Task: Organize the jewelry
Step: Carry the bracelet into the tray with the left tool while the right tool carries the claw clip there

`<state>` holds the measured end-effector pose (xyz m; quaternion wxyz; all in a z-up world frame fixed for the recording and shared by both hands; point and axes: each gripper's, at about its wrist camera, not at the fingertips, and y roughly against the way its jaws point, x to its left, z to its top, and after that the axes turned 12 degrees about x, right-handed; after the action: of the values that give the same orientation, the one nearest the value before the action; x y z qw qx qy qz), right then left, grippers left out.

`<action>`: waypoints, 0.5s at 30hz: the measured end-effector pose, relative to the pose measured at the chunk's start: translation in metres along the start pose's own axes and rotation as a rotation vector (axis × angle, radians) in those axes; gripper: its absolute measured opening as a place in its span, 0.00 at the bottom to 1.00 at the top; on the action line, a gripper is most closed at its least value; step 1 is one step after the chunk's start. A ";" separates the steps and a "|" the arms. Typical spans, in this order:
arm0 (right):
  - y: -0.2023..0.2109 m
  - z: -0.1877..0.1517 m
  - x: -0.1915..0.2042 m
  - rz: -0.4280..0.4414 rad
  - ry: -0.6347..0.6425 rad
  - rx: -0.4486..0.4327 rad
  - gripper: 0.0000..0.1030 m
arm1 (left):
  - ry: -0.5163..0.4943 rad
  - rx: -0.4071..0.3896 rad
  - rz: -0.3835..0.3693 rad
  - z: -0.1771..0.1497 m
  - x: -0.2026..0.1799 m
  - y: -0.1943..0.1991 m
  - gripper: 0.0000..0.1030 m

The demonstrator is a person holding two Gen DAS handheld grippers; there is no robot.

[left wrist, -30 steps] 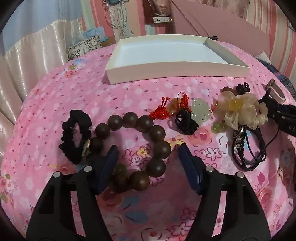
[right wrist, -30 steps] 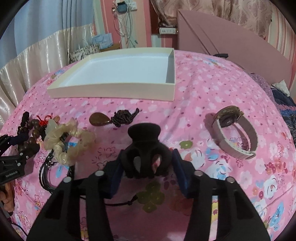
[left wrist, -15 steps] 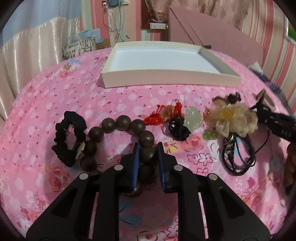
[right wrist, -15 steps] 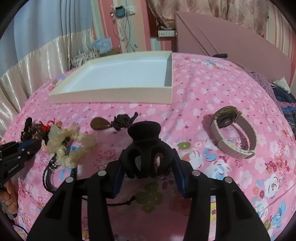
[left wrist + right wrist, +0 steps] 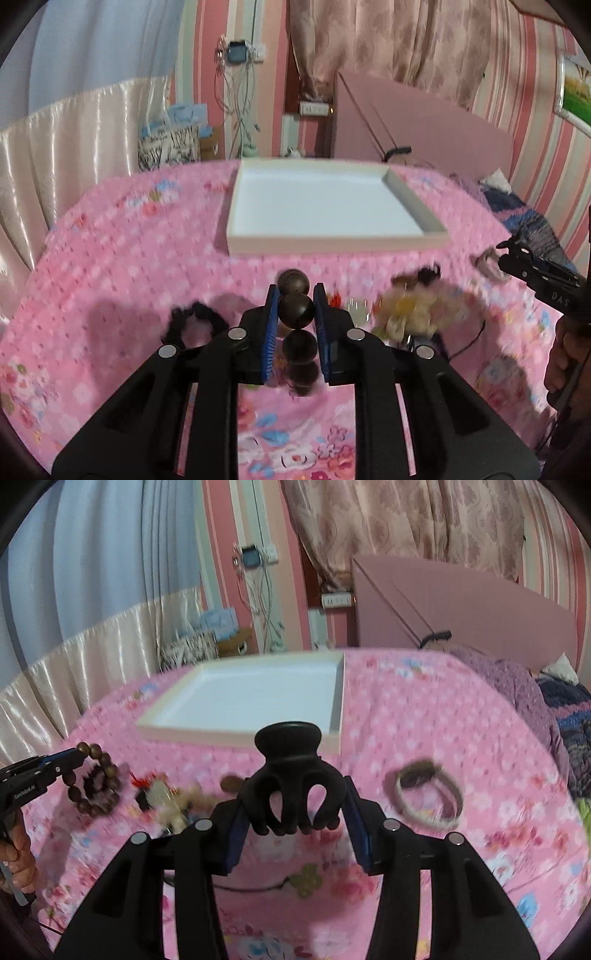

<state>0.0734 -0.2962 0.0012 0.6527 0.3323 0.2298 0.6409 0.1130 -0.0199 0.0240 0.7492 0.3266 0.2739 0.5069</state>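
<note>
Both cams ride right behind their own tool, tilted down across the pink floral bedspread (image 5: 110,258) toward the white tray (image 5: 325,206) and striped wall. Left one sits further left; each catches the other tool at its edge, and both share the tray (image 5: 251,701).
</note>
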 end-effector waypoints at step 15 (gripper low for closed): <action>-0.016 0.090 0.005 0.015 0.009 -0.070 0.46 | 0.027 -0.090 -0.054 0.098 0.007 -0.001 0.17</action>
<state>0.1497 -0.3031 0.0505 0.6581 0.3081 0.2074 0.6550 0.1887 -0.0341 0.0848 0.7726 0.2783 0.2697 0.5029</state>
